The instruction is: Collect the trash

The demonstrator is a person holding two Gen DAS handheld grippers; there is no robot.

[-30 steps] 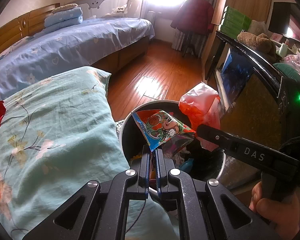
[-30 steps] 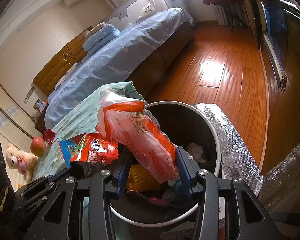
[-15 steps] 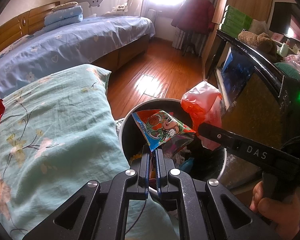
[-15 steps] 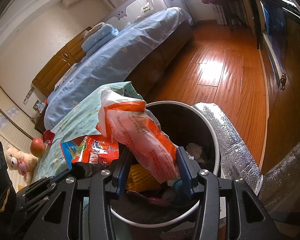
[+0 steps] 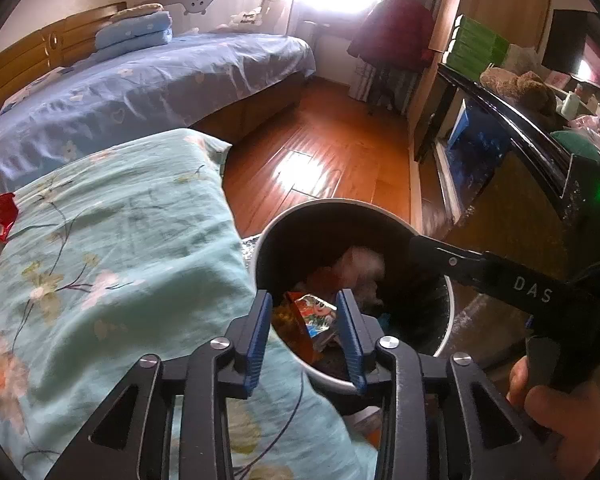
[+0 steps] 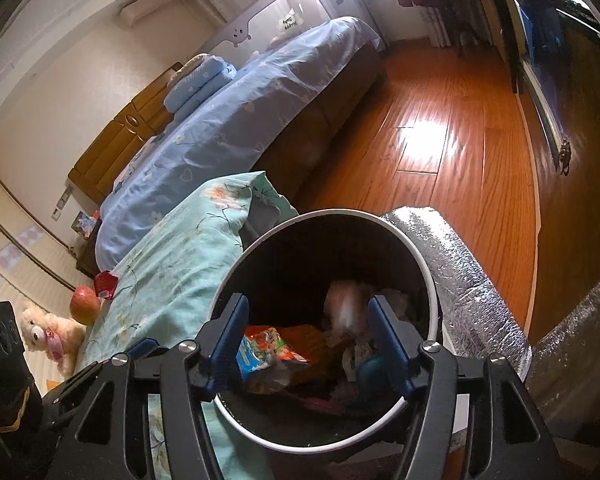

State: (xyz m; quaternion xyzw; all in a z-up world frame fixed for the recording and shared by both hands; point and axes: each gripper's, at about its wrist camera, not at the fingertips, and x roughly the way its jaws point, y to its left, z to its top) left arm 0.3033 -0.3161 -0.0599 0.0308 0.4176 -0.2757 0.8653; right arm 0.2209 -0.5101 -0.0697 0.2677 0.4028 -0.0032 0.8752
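**A:** Your left gripper (image 5: 305, 306) was clamped on the cartoon snack wrapper (image 5: 314, 316) a second ago; at this moment its jaws were opening, and the wrapper lay loose below and between the blue pads (image 5: 260, 320), down inside the trash bin (image 5: 446, 312); the pads pressed on nothing.

**B:** And my right?

**A:** Your right gripper (image 6: 306, 328) was doing the same; its jaws were opening, already fairly wide, and the orange-and-white plastic bag (image 6: 344, 304) it had pinched half a second before was a blur in mid-fall inside the bin, between the pads but free of them; from the left wrist view you could see it as a pale smear against the dark far wall of the bin.

**B:** So both pieces went in?

**A:** I'd judge so; both hands hung over the near rim, and the wrapper had settled on the heap of rubbish already there; that pair looked done.

**B:** Anything left out there?

**A:** To your left, on the teal floral quilt (image 5: 100, 248), a crumpled red wrapper (image 6: 106, 283) sat just beside an apple (image 6: 85, 304), well apart from the bin; the wrapper looked like your next pick; whether the apple counted as trash, I couldn't tell.
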